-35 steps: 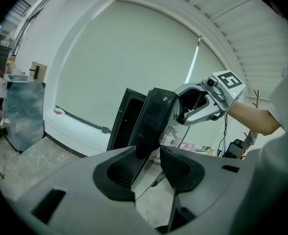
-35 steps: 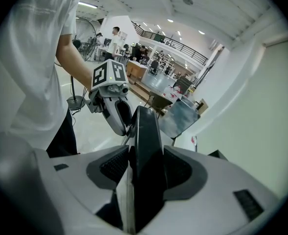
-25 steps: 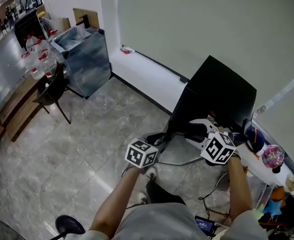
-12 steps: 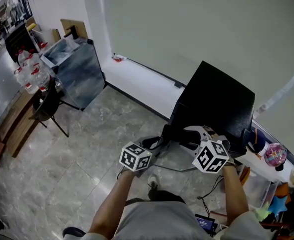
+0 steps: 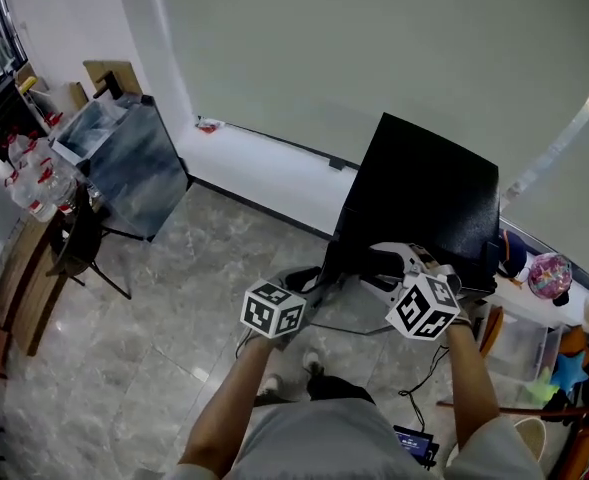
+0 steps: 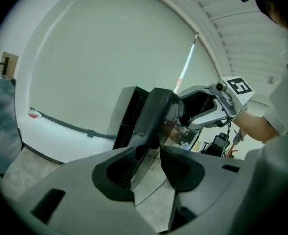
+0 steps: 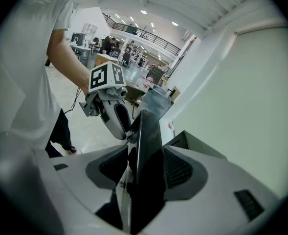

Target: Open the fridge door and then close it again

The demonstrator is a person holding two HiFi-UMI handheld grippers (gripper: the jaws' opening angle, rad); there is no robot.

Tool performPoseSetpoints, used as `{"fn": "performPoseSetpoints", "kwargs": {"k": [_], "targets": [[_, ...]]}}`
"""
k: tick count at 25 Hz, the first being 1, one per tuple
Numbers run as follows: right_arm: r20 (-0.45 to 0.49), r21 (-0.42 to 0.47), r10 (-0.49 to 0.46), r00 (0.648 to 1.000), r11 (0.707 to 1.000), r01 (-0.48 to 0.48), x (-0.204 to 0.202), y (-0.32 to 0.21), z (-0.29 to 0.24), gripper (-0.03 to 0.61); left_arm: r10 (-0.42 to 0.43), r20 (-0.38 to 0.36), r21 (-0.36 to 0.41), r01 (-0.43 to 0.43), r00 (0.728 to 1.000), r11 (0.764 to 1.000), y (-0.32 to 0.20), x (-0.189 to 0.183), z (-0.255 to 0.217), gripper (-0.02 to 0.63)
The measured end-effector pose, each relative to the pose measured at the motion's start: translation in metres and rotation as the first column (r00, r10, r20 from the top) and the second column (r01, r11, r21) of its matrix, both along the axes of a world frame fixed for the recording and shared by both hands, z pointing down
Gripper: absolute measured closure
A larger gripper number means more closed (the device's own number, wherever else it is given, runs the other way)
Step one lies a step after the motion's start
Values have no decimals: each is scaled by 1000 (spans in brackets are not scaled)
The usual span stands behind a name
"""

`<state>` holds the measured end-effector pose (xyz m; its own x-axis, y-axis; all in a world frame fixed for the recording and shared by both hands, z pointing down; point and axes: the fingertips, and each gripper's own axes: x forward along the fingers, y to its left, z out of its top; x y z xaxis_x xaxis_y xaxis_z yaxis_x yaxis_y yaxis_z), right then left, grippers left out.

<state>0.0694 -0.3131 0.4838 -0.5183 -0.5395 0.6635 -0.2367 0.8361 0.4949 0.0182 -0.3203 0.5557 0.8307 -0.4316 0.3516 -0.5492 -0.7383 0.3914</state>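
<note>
Grey floor tiles fill my left (a bluish cabinet stands there by the wall). Next, the left gripper pinches the outer edge of the glossy black fridge door, which is swung out from the fridge. Rightmost, the right gripper clamps that same edge from the other side; its tongs have just eased slightly wider, door between them, pads touching.
</note>
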Motion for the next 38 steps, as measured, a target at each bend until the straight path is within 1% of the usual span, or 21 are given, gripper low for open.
{"fn": "performPoseSetpoints", "kwargs": {"k": [4, 9, 18, 24, 38], "targets": [[-27, 25, 48, 998, 999, -48, 3, -2, 2, 353, 60, 41, 3, -60, 997, 998, -4, 4, 3, 465], [-19, 25, 106, 994, 994, -105, 6, -13, 2, 359, 88, 25, 0, -88, 996, 996, -16, 6, 4, 465], [-31, 43, 172, 985, 984, -170, 15, -31, 3, 362, 125, 19, -3, -125, 992, 992, -37, 16, 5, 465], [-48, 55, 199, 979, 979, -197, 19, -38, 4, 362, 155, 14, -5, -155, 988, 988, -47, 22, 6, 465], [-52, 65, 252, 966, 967, -248, 24, -51, 4, 359, 184, 4, -11, -184, 983, 983, -61, 27, 6, 465]]}}
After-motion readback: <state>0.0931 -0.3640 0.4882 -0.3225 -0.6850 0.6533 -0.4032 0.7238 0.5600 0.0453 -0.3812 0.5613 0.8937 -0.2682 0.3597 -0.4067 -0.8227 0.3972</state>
